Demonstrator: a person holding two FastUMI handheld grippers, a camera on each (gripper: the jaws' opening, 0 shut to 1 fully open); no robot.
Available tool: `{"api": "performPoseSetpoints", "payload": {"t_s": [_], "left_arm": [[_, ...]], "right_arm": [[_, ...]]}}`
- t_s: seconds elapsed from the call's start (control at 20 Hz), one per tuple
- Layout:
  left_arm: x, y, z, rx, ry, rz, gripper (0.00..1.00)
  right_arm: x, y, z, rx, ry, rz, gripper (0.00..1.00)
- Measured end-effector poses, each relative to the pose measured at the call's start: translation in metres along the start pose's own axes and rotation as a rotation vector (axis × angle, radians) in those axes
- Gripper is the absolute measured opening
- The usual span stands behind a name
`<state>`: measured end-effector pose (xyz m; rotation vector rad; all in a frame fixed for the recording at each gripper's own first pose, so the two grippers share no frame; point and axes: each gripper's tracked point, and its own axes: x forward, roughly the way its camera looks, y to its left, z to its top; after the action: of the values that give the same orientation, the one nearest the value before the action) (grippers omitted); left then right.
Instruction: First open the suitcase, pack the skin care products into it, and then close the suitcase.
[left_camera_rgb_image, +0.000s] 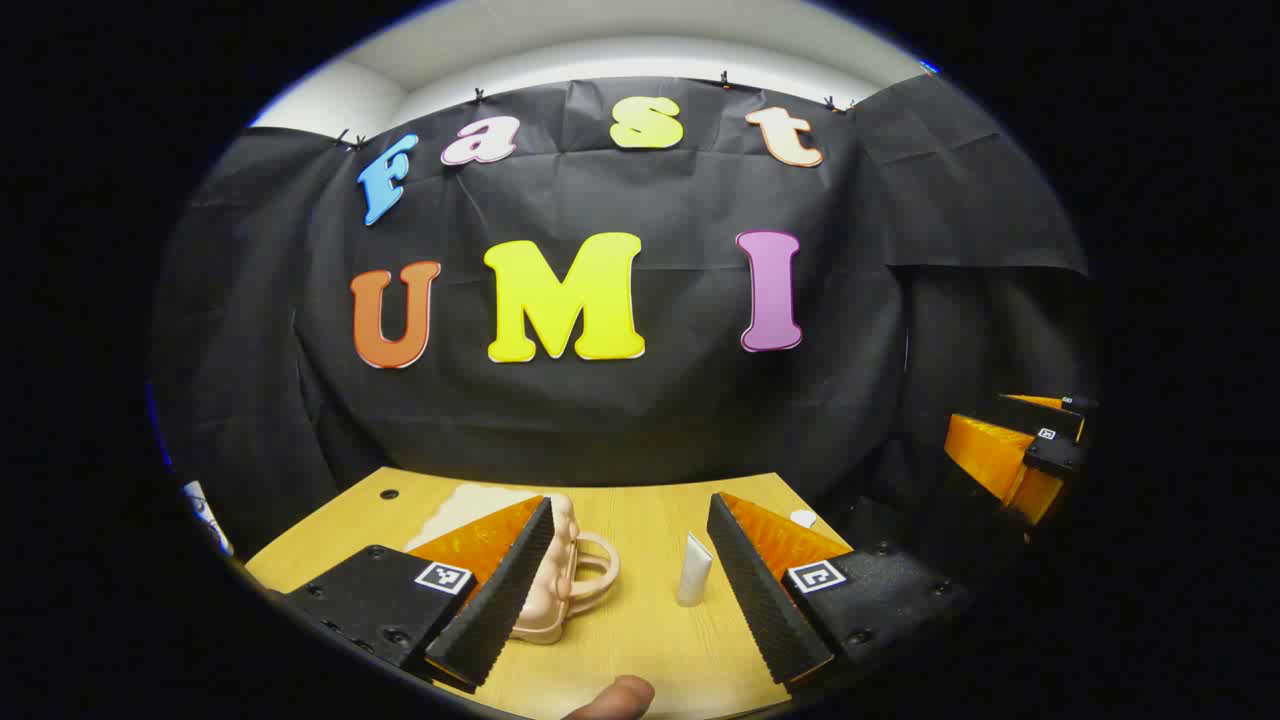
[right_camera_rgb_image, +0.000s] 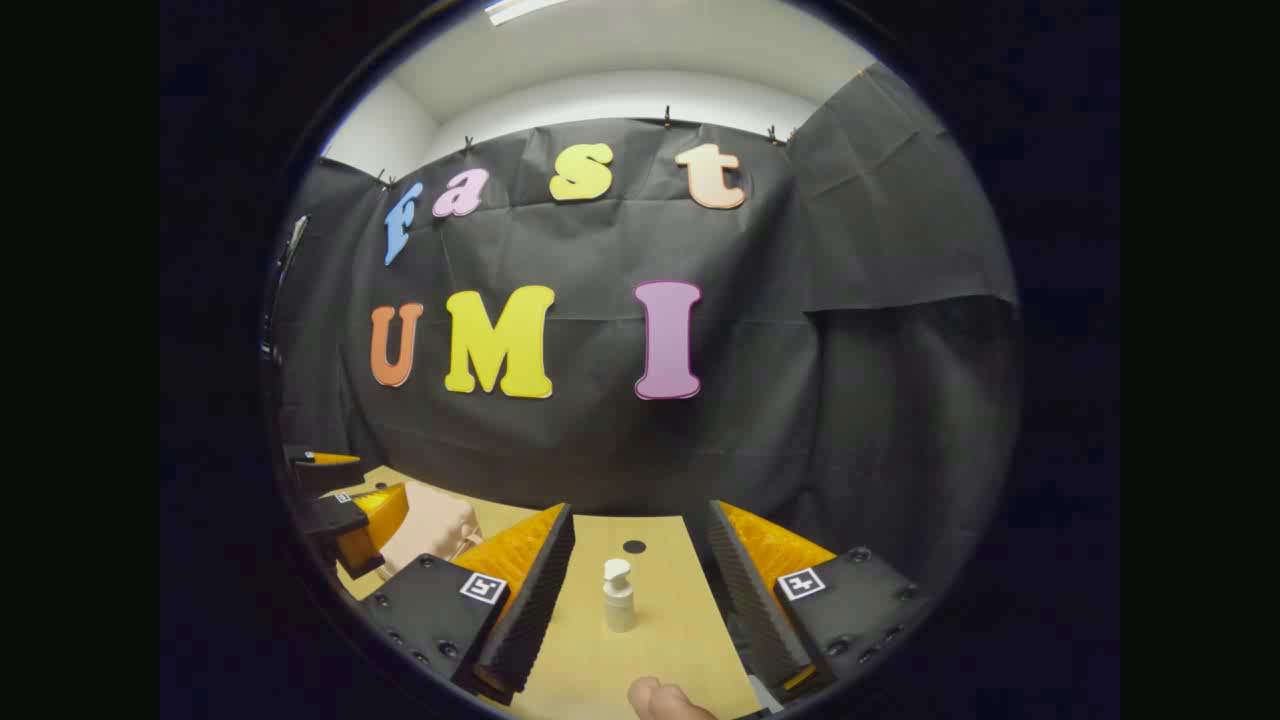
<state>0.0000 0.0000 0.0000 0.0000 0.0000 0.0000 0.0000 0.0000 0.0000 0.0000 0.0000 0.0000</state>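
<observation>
We see the suitcase (left_camera_rgb_image: 560, 575) shut on the table (left_camera_rgb_image: 650, 520), lower centre of the left gripper view, a tube (left_camera_rgb_image: 693, 570) beside it. Both the left gripper (left_camera_rgb_image: 625, 590) and the right gripper (right_camera_rgb_image: 635, 600) gape open; a pump bottle (right_camera_rgb_image: 618, 595) stands between the right one's fingers, untouched.

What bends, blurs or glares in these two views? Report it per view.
Left gripper view: fisheye curves the table edge and wall; the suitcase and white tube are sharp; the fingertip at the bottom is soft. Right gripper view: same curving; even overhead light, no glare; the pump bottle is crisp, with a faint shadow.
</observation>
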Motion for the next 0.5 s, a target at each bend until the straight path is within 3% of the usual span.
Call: {"api": "performPoseSetpoints", "payload": {"t_s": [0.15, 0.5], "left_arm": [[0.008, 0.004, 0.000, -0.009, 0.006, -0.021, 0.99], [0.018, -0.009, 0.006, -0.041, -0.003, -0.032, 0.99]], "right_arm": [[0.001, 0.013, 0.002, 0.002, 0.015, -0.009, 0.80], [0.014, -0.001, 0.008, -0.027, 0.032, -0.038, 0.79]]}}
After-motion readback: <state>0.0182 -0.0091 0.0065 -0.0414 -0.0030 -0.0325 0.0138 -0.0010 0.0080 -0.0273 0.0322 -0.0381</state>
